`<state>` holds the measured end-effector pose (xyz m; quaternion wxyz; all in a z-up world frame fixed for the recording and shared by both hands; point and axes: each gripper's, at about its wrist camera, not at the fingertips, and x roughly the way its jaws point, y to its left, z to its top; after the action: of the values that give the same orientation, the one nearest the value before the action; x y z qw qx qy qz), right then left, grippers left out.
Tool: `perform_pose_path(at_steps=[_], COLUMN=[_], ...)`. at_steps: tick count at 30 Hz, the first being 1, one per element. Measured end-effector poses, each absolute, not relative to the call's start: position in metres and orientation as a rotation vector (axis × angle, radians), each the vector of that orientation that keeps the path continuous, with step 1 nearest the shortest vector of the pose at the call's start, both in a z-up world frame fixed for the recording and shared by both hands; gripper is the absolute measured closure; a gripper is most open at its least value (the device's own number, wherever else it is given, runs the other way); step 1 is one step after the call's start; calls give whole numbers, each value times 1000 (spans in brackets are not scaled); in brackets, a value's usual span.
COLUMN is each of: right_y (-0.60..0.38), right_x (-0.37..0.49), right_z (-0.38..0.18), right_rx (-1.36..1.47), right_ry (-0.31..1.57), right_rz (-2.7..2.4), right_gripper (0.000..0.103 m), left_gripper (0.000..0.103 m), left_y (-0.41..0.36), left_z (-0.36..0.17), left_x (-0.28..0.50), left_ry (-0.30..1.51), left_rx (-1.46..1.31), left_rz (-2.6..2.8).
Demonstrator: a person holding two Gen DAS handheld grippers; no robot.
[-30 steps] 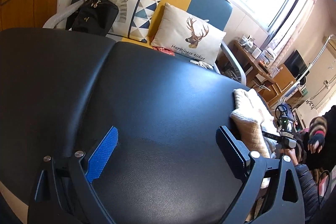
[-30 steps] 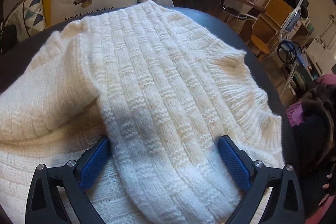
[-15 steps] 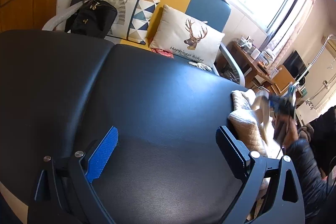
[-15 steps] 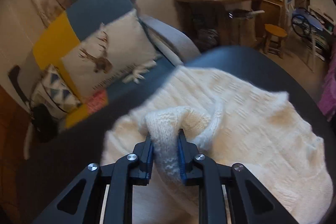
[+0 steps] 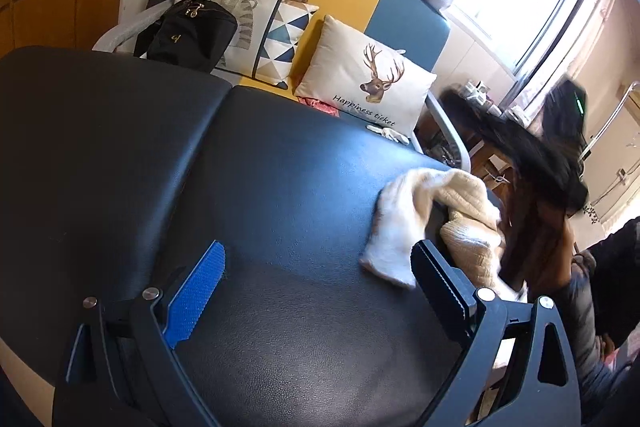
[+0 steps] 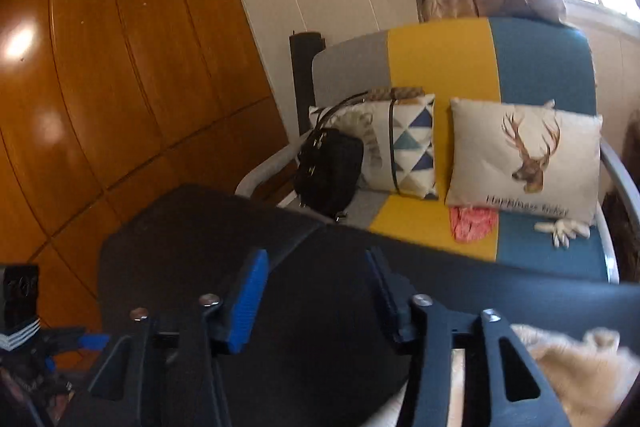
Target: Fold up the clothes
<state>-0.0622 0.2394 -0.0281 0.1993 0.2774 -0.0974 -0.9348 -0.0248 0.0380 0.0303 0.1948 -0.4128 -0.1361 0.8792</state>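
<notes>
A cream sweater (image 5: 436,223) lies rumpled at the right edge of the black table (image 5: 260,195), awaiting folding. The right tongs (image 6: 316,291), opening and empty, swing above it, while the left tongs (image 5: 316,291) hover wide open over bare tabletop, holding nothing.

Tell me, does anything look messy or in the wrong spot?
Yes. The cream sweater isn't folded: it lies bunched in a lump at the far right edge of the black table, partly hanging off. On the sofa seat, a small white glove and a crumpled pink cloth lie loose below the deer pillow.
</notes>
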Motion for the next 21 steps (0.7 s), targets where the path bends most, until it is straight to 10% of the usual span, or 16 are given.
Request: perform_pose_path(at_steps=[6, 14, 21], right_y=[332, 513, 550], right_x=[42, 83, 23], right_z=[-51, -93, -144], right_rx=[865, 914, 1012], right_ry=[-480, -1425, -1696], right_rz=[-2739, -2621, -2622], right_gripper=[21, 19, 19], left_gripper=[7, 7, 7], left_y=[39, 60, 64], left_z=[29, 29, 35], left_x=[-28, -37, -42], left_ry=[-360, -362, -314], left_rx=[-1157, -1161, -1147], left_rz=[2459, 2392, 2413])
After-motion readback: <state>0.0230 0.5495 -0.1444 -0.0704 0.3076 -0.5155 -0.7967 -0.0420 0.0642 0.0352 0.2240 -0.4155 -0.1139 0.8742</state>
